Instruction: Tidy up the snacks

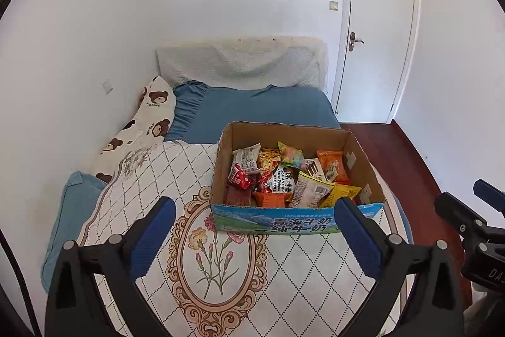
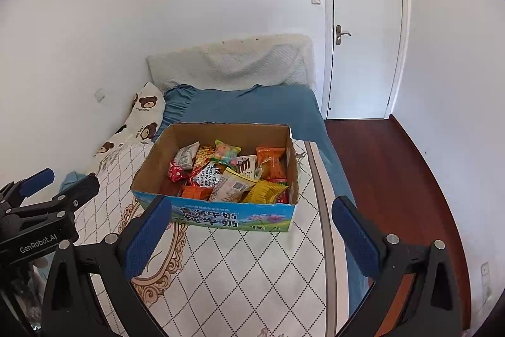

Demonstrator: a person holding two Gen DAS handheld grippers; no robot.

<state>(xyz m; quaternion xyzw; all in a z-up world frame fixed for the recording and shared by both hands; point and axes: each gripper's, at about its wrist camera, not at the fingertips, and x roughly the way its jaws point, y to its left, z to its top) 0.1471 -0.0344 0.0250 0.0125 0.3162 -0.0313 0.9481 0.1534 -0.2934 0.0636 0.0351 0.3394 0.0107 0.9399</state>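
A cardboard milk box (image 1: 271,221) with a blue printed front stands on the patterned quilt; it also shows in the right wrist view (image 2: 233,218). It holds several snack packets (image 1: 293,176), orange, yellow, red and white (image 2: 227,176). My left gripper (image 1: 255,210) is open and empty, its blue pads just before the box front. My right gripper (image 2: 252,207) is open and empty, also just before the box. Each gripper shows at the edge of the other's view.
The box sits on a white diamond-pattern quilt (image 1: 221,258) over a blue-sheeted bed (image 1: 258,109). A bear-print pillow (image 1: 151,116) lies by the left wall. A closed white door (image 2: 363,30) and red wood floor (image 2: 394,166) are to the right.
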